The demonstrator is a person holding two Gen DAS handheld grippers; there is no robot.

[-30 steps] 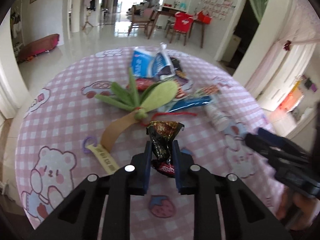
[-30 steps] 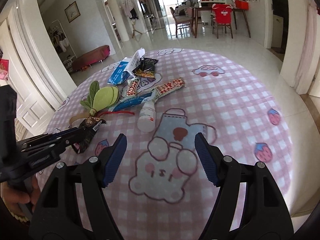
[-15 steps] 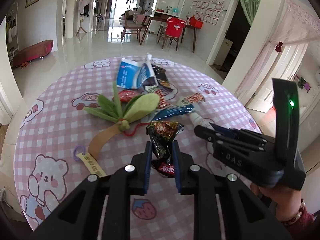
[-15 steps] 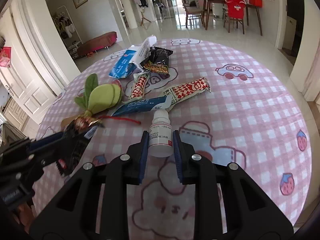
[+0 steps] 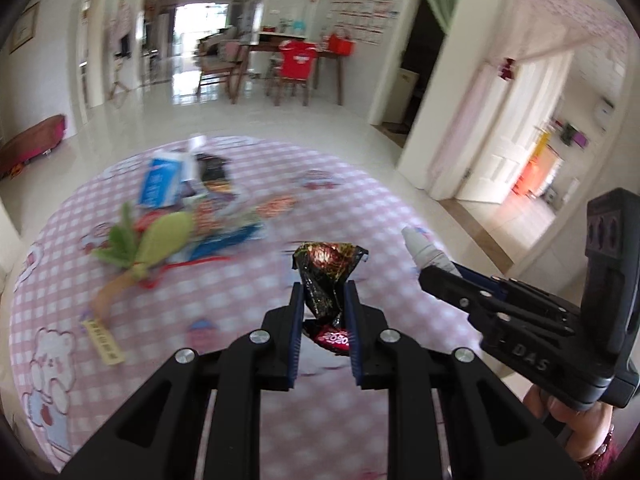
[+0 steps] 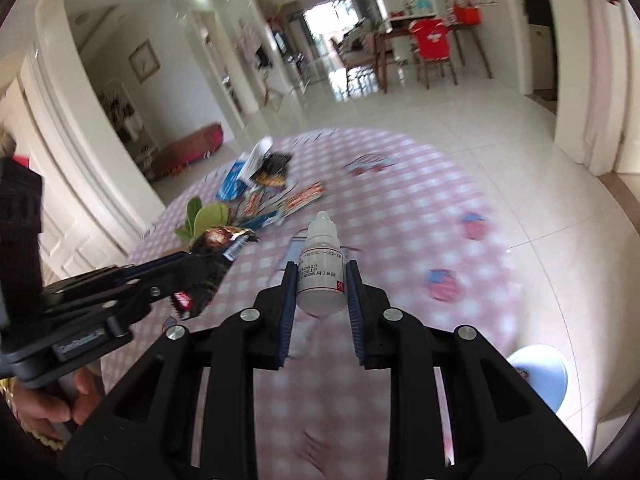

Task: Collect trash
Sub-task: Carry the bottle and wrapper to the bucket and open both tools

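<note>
1. Above a round table [image 5: 240, 304] covered in a pink and white checked cloth with cartoon bears and strawberries, two black hand-held grippers hang side by side, each clenched on a piece of trash.

2. Left gripper [image 5: 323, 322]: its blue-padded fingers [image 5: 295, 336] press from both sides on a crumpled dark snack wrapper [image 5: 326, 276]. The wrapper sticks up between the fingers, flaring open at the top with red and gold print. It is clear of the tablecloth.

3. Right gripper [image 6: 321, 302]: its blue-padded fingers [image 6: 286, 312] squeeze a small white plastic bottle [image 6: 322, 270]. The bottle points away from the camera, narrow cap forward, with a printed label facing up. It is also held off the table.

4. Seen from the left camera, the right gripper enters from the right edge, with the bottle's white tip showing past its fingers. A hand [image 5: 568, 420] grips its handle at the lower right.

5. Seen from the right camera, the left gripper enters from the left edge with the wrapper in its fingers. A hand [image 6: 52, 408] wearing a beaded bracelet holds its handle at the lower left.

6. Further back on the table lies a loose pile of remaining litter: a blue and white packet [image 5: 160, 184], a black snack bag [image 5: 214, 166], a red and white patterned wrapper [image 6: 306, 196] and a long blue wrapper [image 5: 228, 238]. A green leaf-shaped fan [image 5: 156, 240] with a tan handle lies just beside the pile, on its left.

7. A pale blue round stool [image 6: 540, 372] stands on the floor beside the table's right side.

8. Both views are blurred.
</note>
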